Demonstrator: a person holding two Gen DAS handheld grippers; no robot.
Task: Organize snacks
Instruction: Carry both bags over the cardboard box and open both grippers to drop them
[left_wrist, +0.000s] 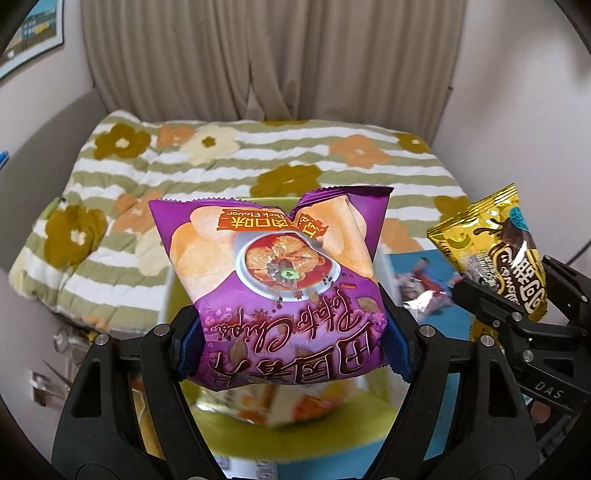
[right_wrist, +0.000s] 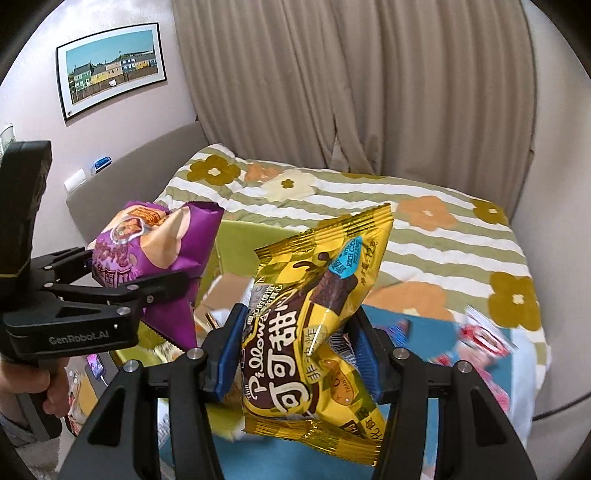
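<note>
Both bags up in the air, each pinched tight!
Left gripper (left_wrist: 295, 343) clamps the purple chip bag (left_wrist: 273, 284), right gripper (right_wrist: 291, 354) squeezes the yellow snack pack (right_wrist: 317, 306), both hanging above the green box (right_wrist: 255, 236) before the flowered bed (left_wrist: 236, 162).

Flowered quilt (left_wrist: 258, 162) lies below beige curtain (left_wrist: 273, 55).

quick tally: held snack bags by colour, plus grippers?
Purple potato chip bag: 1, clamped in the left gripper
Gold chocolate pillow snack bag: 1, clamped in the right gripper
Grippers: 2
Total: 2 bags, 2 grippers. Loose packets below are too blurred to count.
</note>
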